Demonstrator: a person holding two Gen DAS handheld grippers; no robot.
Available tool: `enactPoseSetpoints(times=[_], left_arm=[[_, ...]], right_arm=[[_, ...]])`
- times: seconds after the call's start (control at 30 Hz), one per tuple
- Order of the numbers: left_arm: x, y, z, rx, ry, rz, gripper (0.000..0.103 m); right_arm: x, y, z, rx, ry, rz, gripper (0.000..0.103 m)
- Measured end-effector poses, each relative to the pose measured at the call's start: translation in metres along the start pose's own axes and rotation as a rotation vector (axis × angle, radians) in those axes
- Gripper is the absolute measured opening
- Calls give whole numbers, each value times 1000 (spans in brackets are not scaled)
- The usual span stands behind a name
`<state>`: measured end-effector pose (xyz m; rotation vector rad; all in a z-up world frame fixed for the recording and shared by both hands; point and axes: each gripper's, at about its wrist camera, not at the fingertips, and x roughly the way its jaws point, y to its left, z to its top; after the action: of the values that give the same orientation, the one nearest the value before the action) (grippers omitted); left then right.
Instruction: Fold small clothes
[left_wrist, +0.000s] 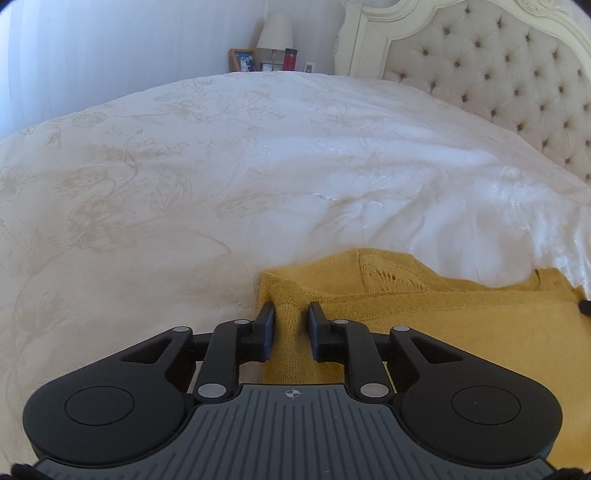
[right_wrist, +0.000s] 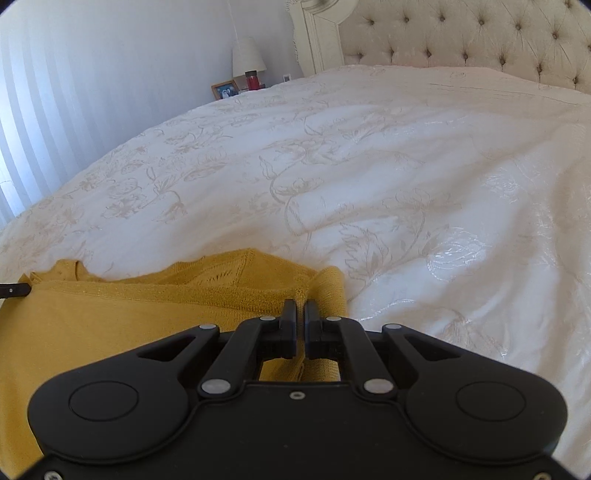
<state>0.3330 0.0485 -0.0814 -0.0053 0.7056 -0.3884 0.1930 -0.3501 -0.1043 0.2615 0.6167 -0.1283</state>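
A mustard-yellow knitted garment lies on the white bedspread, its far edge folded over. My left gripper is shut on a bunched fold at the garment's left corner. In the right wrist view the same garment spreads to the left. My right gripper is shut on its right corner, the fingers almost touching with thin knit between them. The left gripper's fingertip shows at the left edge of the right wrist view.
The white floral bedspread stretches ahead of both grippers. A tufted cream headboard stands at the right. A nightstand beyond the bed holds a lamp, a photo frame and a red tumbler.
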Motion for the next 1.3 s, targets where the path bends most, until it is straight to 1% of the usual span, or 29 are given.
enactPoseSetpoints(times=[0.07, 0.17, 0.27, 0.33, 0.5, 0.67, 0.73, 0.8, 0.83, 0.87, 0.9, 0.93, 0.97, 1.0, 1.03, 1.1, 1.17, 1.23, 1.3], left_arm=[[2, 5, -3, -12, -17, -28, 27], [3, 11, -10, -27, -48, -55, 30], [8, 11, -17, -29, -106, -76, 32], [9, 14, -19, -58, -124, -89, 32], [9, 19, -20, -95, -137, -109, 32], [9, 18, -19, -95, -134, -103, 33], [11, 17, -17, -87, -120, -100, 33], [8, 13, -9, -49, -85, -75, 34], [6, 9, -5, -28, -64, -34, 42], [1, 4, -1, -10, -46, 3, 44], [-4, 1, 2, -2, -37, 14, 44], [-12, -3, 5, 3, -32, 12, 44], [-23, -7, 7, 5, -34, 4, 44], [-33, -11, 6, 9, -37, -4, 44], [-42, -16, 6, 15, -38, -11, 45], [-60, -28, 3, 24, -35, -26, 49], [-75, -43, -2, 43, -18, -56, 54], [-85, -62, -11, 83, -11, -77, 56], [-90, -80, -20, 125, 2, -89, 56]], right_arm=[[1, -4, -5, 20, -9, 0, 12], [2, -10, -13, 49, -37, 17, 11], [2, -14, -20, 65, -68, 35, 11], [3, -16, -22, 80, -82, 47, 11], [4, -24, -23, 135, -89, 81, 11], [5, -33, -25, 190, -90, 120, 11], [6, -35, -24, 200, -88, 127, 11], [6, -36, -22, 200, -77, 136, 12], [6, -37, -20, 200, -68, 143, 15], [5, -38, -17, 200, -58, 145, 22], [3, -36, -14, 194, -50, 144, 28], [-1, -33, -10, 178, -44, 142, 48], [-6, -29, -6, 162, -44, 146, 73], [-11, -25, -2, 147, -46, 144, 90], [-19, -22, 1, 133, -60, 154, 103], [-36, -16, 8, 122, -85, 152, 102], [-54, -6, 13, 88, -108, 118, 102], [-71, 8, 14, 42, -125, 104, 102], [-82, 26, 9, -13, -109, 95, 102]])
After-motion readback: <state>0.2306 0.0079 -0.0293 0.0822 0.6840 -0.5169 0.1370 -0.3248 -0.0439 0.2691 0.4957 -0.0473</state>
